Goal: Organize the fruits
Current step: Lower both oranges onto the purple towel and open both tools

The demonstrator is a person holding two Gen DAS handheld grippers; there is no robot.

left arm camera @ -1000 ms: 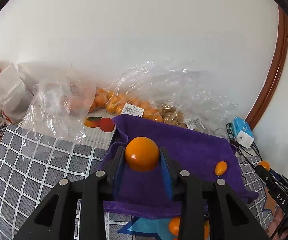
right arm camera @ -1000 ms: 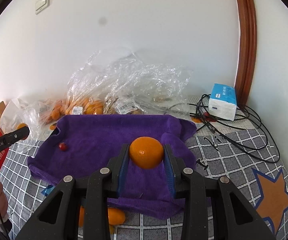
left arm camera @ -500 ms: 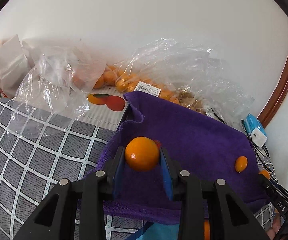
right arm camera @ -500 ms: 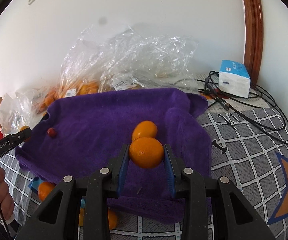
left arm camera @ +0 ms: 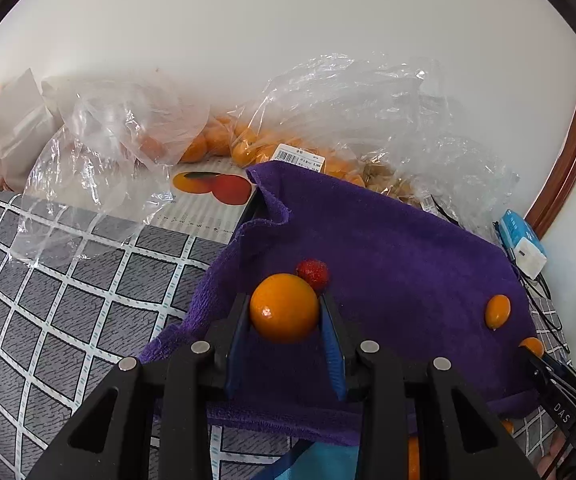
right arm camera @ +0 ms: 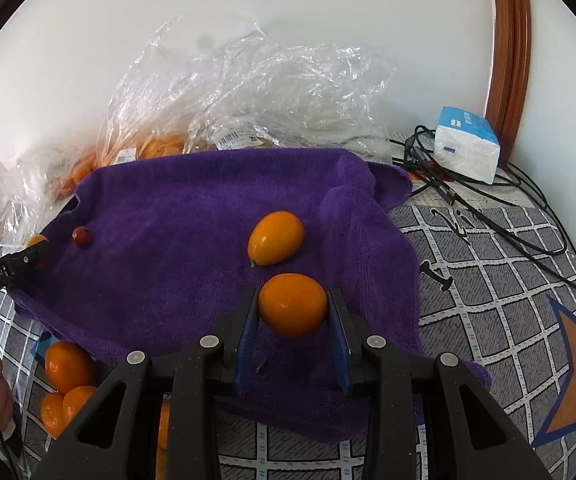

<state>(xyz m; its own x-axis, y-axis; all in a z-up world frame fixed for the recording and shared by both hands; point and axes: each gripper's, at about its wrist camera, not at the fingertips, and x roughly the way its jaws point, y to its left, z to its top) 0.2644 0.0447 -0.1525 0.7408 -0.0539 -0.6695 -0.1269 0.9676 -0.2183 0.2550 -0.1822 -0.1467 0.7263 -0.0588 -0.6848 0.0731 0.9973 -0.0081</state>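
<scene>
My left gripper (left arm camera: pixel 283 312) is shut on a round orange (left arm camera: pixel 283 307) low over the left part of the purple towel (left arm camera: pixel 388 248), just in front of a small red berry (left arm camera: pixel 312 272). My right gripper (right arm camera: pixel 292 307) is shut on another orange (right arm camera: pixel 292 304) over the towel's near right part (right arm camera: pixel 167 220). An oval orange fruit (right arm camera: pixel 275 237) lies on the towel just beyond it; it also shows in the left wrist view (left arm camera: pixel 497 311). The berry (right arm camera: pixel 81 236) and left gripper tip (right arm camera: pixel 27 256) show at the left of the right wrist view.
Clear plastic bags (left arm camera: pixel 328 120) with several oranges line the wall behind the towel. Loose oranges (right arm camera: pixel 67 364) lie off the towel's near left edge. A tissue pack (right arm camera: pixel 468 148) and black cables (right arm camera: pixel 528 216) lie at the right. The checked tablecloth (left arm camera: pixel 47 300) surrounds the towel.
Both grippers have moved forward and lower over the towel, each still holding its orange. The berry and the oval fruit now appear closer.
</scene>
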